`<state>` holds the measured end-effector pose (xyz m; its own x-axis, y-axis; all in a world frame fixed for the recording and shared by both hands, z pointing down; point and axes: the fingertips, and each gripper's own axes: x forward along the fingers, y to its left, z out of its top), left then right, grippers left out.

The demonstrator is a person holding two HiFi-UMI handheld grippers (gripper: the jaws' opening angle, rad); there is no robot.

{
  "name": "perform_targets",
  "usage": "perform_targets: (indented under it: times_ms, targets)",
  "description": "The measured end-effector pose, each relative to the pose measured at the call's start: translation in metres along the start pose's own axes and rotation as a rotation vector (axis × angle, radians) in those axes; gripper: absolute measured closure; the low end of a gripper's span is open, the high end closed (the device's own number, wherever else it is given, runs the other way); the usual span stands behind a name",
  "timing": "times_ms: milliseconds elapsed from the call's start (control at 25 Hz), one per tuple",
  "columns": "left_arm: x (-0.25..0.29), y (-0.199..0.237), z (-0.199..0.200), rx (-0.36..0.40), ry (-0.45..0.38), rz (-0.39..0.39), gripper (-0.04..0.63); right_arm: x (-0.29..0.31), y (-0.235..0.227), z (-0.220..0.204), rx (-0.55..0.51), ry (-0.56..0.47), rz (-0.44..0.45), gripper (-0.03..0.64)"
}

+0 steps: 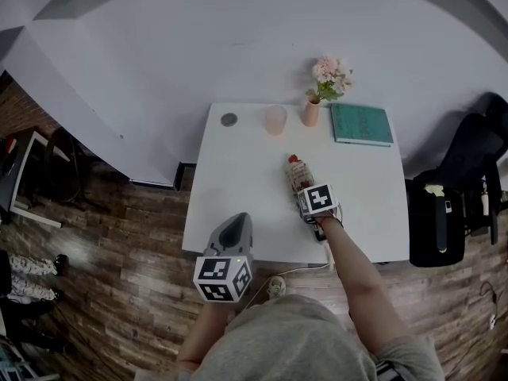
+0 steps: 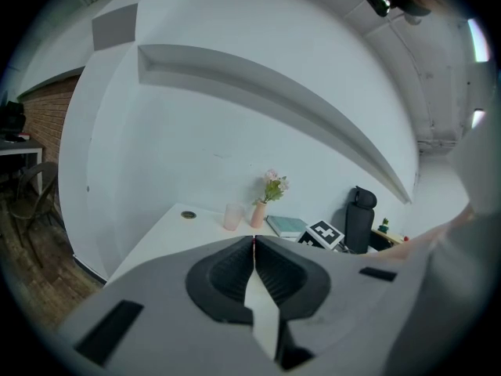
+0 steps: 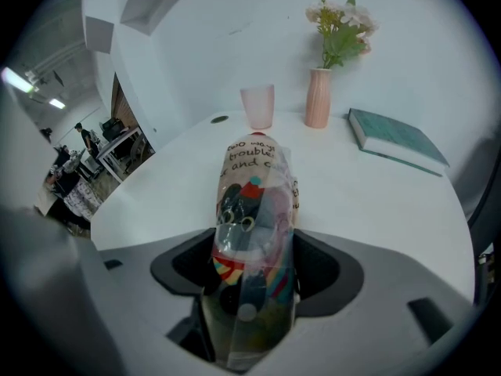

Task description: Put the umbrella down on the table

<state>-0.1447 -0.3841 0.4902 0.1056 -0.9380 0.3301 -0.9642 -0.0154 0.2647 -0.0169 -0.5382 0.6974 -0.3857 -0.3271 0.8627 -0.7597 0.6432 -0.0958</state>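
The folded umbrella [image 1: 298,173], in a clear printed sleeve, lies on the white table [image 1: 238,181] with its far end resting on the tabletop. My right gripper [image 1: 305,189] holds its near end from above at a steep slant. In the right gripper view the umbrella [image 3: 254,202] fills the space between the jaws of that gripper [image 3: 254,245], and both pads sit against its sides with no gap showing. My left gripper [image 1: 237,219] hovers off the table's front edge, level and shut, with nothing between its jaws [image 2: 254,241].
At the back of the table stand a pink cup [image 1: 275,120], a vase of flowers [image 1: 311,111], a teal book [image 1: 361,124] and a small dark disc [image 1: 228,120]. A black chair with a bag [image 1: 444,213] is to the right. A cable [image 1: 302,270] hangs at the front edge.
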Motion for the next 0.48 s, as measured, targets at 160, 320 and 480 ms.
perform_targets:
  times_ms: [160, 320, 480]
  targets:
    - [-0.009, 0.001, 0.000, 0.006, 0.003, -0.005, 0.586, -0.010, -0.003, 0.002, -0.021, -0.047, -0.068, 0.295]
    - [-0.022, 0.001, 0.000, 0.012, 0.005, -0.012, 0.586, -0.022, 0.010, 0.004, -0.069, -0.077, -0.075, 0.290]
    - [-0.035, -0.004, -0.001, 0.021, 0.000, -0.028, 0.587, -0.039, 0.015, 0.000, -0.068, -0.106, -0.086, 0.290]
